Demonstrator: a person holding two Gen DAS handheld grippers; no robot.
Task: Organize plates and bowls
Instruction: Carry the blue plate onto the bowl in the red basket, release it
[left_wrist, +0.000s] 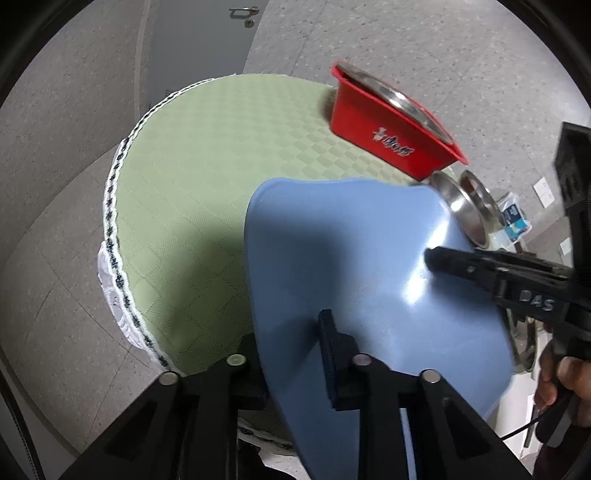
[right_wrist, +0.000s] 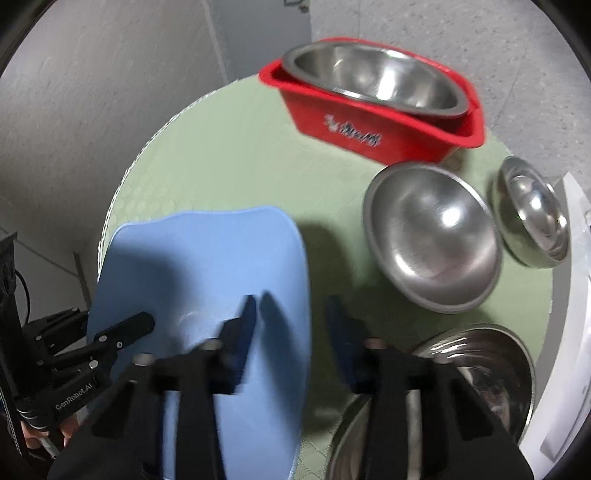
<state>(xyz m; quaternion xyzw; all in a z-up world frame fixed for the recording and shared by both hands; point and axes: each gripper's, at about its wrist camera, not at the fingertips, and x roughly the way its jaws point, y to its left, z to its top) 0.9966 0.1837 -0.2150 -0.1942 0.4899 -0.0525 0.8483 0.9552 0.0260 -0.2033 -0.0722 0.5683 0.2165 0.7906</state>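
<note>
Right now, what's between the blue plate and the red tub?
Nothing but bare green mat. The right wrist view shows it best: the blue plate sits near, the red tub far, with only mat between.

Glossy steel bowls (right_wrist: 432, 240), smooth blue plastic plate (right_wrist: 207, 280), woven green cloth (left_wrist: 177, 206).

left gripper (left_wrist: 291, 343) closed onto the blue plate (left_wrist: 351, 266), one finger over it, the other under; right gripper (right_wrist: 291, 325) jaws apart, one finger (right_wrist: 243, 332) over the plate, other beside its edge, gripping nothing
</note>
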